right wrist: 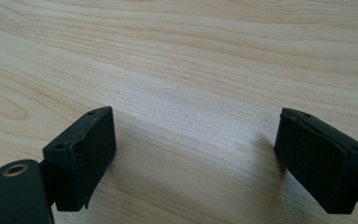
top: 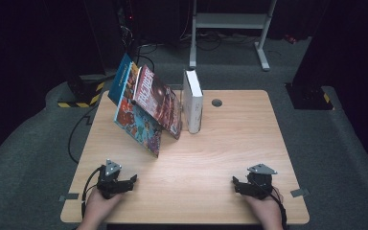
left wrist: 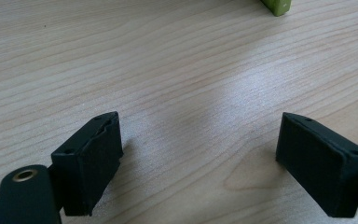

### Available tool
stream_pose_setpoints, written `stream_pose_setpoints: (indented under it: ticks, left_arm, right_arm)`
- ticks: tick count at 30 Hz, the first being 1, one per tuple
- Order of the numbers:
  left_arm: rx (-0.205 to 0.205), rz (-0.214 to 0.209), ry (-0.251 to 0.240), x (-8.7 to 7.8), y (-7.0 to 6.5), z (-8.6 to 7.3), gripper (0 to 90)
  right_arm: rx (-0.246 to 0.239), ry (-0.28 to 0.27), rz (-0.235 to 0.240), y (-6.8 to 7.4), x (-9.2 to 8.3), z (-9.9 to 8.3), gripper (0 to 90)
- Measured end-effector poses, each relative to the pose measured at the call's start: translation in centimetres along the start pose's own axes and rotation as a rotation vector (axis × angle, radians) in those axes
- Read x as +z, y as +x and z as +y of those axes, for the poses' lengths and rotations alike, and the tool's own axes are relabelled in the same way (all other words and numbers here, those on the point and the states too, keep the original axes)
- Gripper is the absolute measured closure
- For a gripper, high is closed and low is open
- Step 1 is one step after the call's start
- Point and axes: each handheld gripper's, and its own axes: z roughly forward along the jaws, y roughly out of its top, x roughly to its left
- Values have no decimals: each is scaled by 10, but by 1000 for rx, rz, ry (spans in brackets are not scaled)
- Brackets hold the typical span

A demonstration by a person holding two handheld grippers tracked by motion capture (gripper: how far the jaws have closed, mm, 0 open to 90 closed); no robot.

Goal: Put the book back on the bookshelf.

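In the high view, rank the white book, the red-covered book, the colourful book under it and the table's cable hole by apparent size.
1. Colourful book and red-covered book: similar, overlapping, so unranked.
2. White book, upright, seen mostly edge-on, so it may be bigger than it looks.
3. Cable hole, clearly smallest.

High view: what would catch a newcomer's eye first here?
First, the colourful comic books leaning in a slanted row at the far left of the wooden table, propped toward an upright white book beside them. Then the two black grippers at the near edge, the left gripper and the right gripper, each in a hand, jaws open with nothing but bare wood between them.
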Motion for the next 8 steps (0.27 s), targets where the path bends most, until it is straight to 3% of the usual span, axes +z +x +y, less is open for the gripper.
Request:
stream_pose_setpoints:
  ticks: [8]
  left_arm:
    - [1, 1, 0, 0, 0, 0, 144]
  right_arm:
    - [21, -1, -27, 6, 4, 3, 126]
